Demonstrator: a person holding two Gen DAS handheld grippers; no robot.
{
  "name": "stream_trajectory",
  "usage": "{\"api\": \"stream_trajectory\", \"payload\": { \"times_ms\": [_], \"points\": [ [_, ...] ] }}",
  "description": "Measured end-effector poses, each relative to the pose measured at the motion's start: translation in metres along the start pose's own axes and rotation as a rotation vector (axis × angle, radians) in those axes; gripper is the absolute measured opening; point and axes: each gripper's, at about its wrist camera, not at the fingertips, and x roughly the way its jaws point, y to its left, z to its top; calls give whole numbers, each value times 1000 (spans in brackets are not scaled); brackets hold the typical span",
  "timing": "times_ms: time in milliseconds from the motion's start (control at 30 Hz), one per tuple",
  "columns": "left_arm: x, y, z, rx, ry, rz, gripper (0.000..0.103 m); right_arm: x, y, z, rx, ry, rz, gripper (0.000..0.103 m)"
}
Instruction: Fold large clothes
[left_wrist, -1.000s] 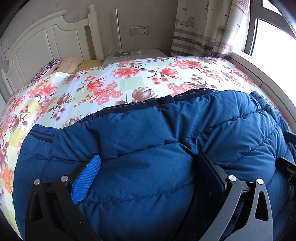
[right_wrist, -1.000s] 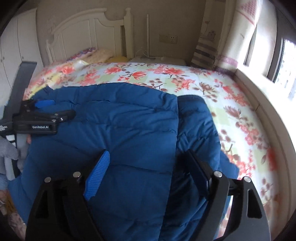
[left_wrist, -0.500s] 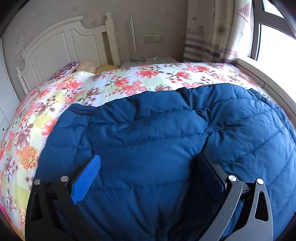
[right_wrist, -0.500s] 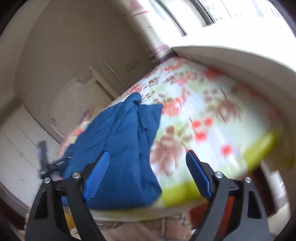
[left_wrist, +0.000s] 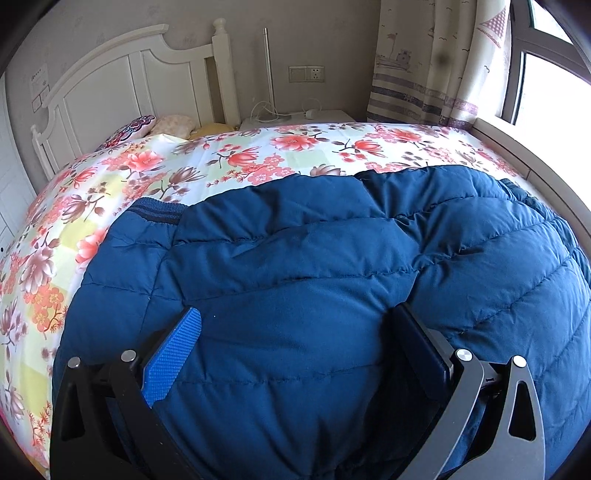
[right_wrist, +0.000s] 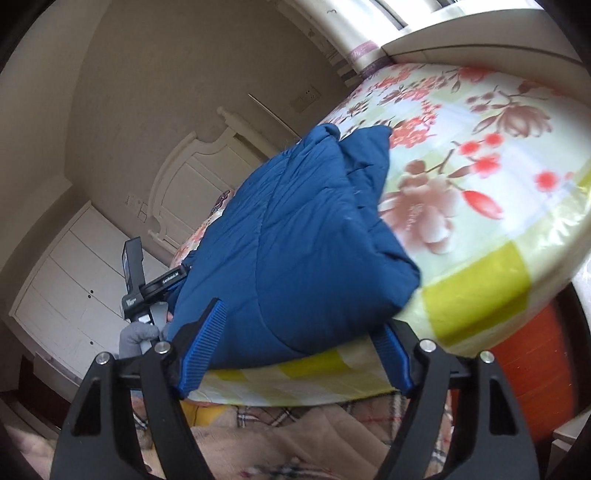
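Note:
A dark blue quilted jacket (left_wrist: 332, 277) lies folded on the floral bedspread (left_wrist: 240, 158). My left gripper (left_wrist: 295, 332) hovers just over its near part, jaws wide apart and open, with padded cloth bulging between the fingers. The right wrist view is rolled and low at the bed's edge. There the jacket (right_wrist: 288, 240) shows as a thick stack with its near corner overhanging. My right gripper (right_wrist: 299, 343) is open, its fingers on either side of that corner, pads not pressing. The left gripper (right_wrist: 159, 284) and a grey-gloved hand (right_wrist: 138, 334) show at the jacket's far side.
A white headboard (left_wrist: 122, 74), pillows (left_wrist: 162, 123) and a nightstand with lamp and cables (left_wrist: 295, 116) stand beyond the bed. A curtain (left_wrist: 436, 59) and window sill flank the right side. Below the bed edge lie a plaid blanket (right_wrist: 295, 443) and something orange (right_wrist: 532, 350). White cupboards (right_wrist: 62, 295) line the wall.
My right gripper swung from above the jacket down to the bed's edge, rolling over, and now faces the jacket's corner from the side. The left gripper drew back slightly, still open.

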Motion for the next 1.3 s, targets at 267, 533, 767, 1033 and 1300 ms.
{"api": "stream_trajectory", "payload": {
  "times_ms": [267, 533, 767, 1033, 1300],
  "points": [
    [0, 3, 2, -9, -2, -10, 99, 42, 51, 29, 32, -73, -189, 53],
    [-67, -29, -12, 118, -100, -71, 99, 18, 78, 19, -52, -147, -166, 42],
    [-65, -44, -71, 177, -23, -129, 97, 0, 168, 3, -349, -275, -185, 39],
    [-186, 122, -97, -187, -306, -135, 98, 57, 372, -70, -1089, -335, -198, 38],
    [-259, 237, -132, -426, -399, 65, 98, 234, 425, -276, -1862, 14, -422, 49]
  ]
}}
